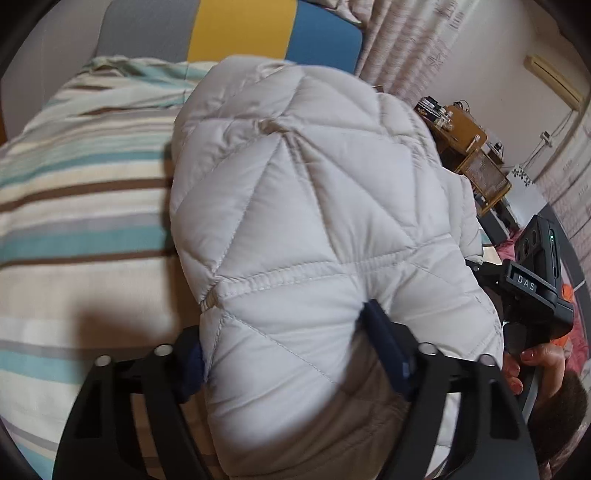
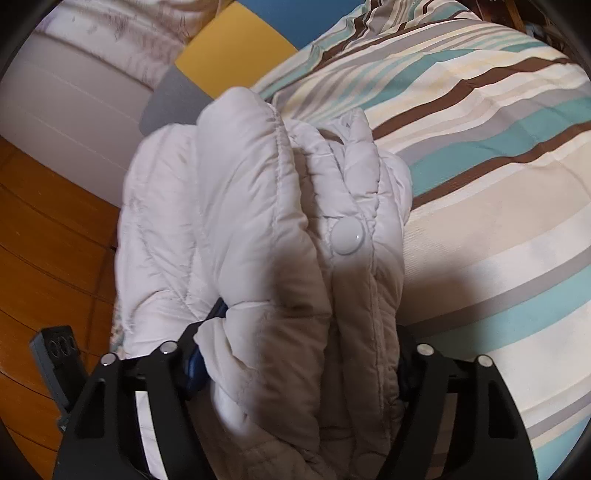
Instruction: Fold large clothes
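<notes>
A pale grey quilted puffer jacket [image 1: 303, 206] fills the middle of the left wrist view, bunched and lifted over a striped bed. My left gripper [image 1: 291, 354] is shut on a thick fold of it, blue pads pressed into the fabric on both sides. In the right wrist view the same jacket [image 2: 258, 229] hangs in folds with a white snap button [image 2: 347, 235] showing. My right gripper [image 2: 299, 354] is shut on the bunched jacket; its right pad is hidden by fabric. The right gripper's body [image 1: 535, 284] shows at the right of the left wrist view, held by a hand.
A striped bedcover [image 1: 74, 221] in teal, brown and cream lies under the jacket, also in the right wrist view [image 2: 498, 184]. Wooden floor [image 2: 44, 240] lies left of the bed. A headboard in grey, yellow and blue [image 1: 240, 29] stands behind. Wooden furniture [image 1: 476, 162] stands far right.
</notes>
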`<state>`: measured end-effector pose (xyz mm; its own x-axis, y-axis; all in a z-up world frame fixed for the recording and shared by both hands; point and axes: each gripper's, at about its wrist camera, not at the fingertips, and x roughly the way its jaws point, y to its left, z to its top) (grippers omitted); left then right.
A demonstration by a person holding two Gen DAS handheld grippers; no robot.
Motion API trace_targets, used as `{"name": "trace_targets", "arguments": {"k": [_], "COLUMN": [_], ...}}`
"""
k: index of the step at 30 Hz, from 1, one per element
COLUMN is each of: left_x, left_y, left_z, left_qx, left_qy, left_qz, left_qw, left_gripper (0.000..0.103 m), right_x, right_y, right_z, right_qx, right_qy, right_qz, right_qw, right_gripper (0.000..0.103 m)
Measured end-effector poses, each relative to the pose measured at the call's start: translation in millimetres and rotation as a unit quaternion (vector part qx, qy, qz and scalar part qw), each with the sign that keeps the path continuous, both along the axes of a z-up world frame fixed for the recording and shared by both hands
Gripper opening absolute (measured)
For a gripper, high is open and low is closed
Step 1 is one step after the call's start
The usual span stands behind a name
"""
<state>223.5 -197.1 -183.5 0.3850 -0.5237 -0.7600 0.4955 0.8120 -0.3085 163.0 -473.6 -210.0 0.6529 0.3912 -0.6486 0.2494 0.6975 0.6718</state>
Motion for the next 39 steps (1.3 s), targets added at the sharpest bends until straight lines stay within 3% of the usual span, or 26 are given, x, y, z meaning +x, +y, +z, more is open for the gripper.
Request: {"name": "trace_targets", "arguments": {"k": [6, 10, 13, 22, 27, 29, 31, 33, 39], "left_x": [-2, -2, 3, 25, 29, 30, 26, 21, 17], "left_y": [1, 14, 32, 118, 163, 175, 184, 183, 177], "left_z": [31, 57, 65, 59, 43, 32, 18, 12, 2], "left_qx": [0.014, 0.010, 0.014, 0.012, 0.014, 0.010, 0.008, 0.021, 0.041], "left_qy": [-0.068, -0.125, -0.155, -0.169, -0.153, -0.138, -0.128, -0.140, -0.156], "left_qz": [-0.002, 0.009, 0.025, 0.116, 0.162, 0.177, 0.191, 0.202, 0.213], "left_qw": [0.9976, 0.9921, 0.9875, 0.9786, 0.9748, 0.9745, 0.9731, 0.9692, 0.9637], "left_gripper": [0.052, 0.049, 0.049, 0.048, 0.048, 0.051, 0.061, 0.068, 0.077], "right_x": [-15, -8, 10, 62, 94, 104, 109, 113, 108], "right_y": [7, 33, 63, 138, 177, 188, 195, 194, 193], "right_z": [8, 21, 29, 38, 39, 35, 28, 22, 14], "right_qx": [0.016, 0.014, -0.008, -0.024, -0.057, -0.079, -0.109, -0.117, -0.151], "right_qy": [-0.068, -0.112, -0.121, -0.144, -0.141, -0.134, -0.121, -0.113, -0.101], "right_qz": [-0.020, -0.015, 0.005, 0.076, 0.107, 0.115, 0.116, 0.111, 0.085], "right_qw": [0.997, 0.993, 0.993, 0.986, 0.983, 0.981, 0.980, 0.981, 0.980], "right_gripper": [0.067, 0.064, 0.064, 0.064, 0.064, 0.064, 0.066, 0.068, 0.071]}}
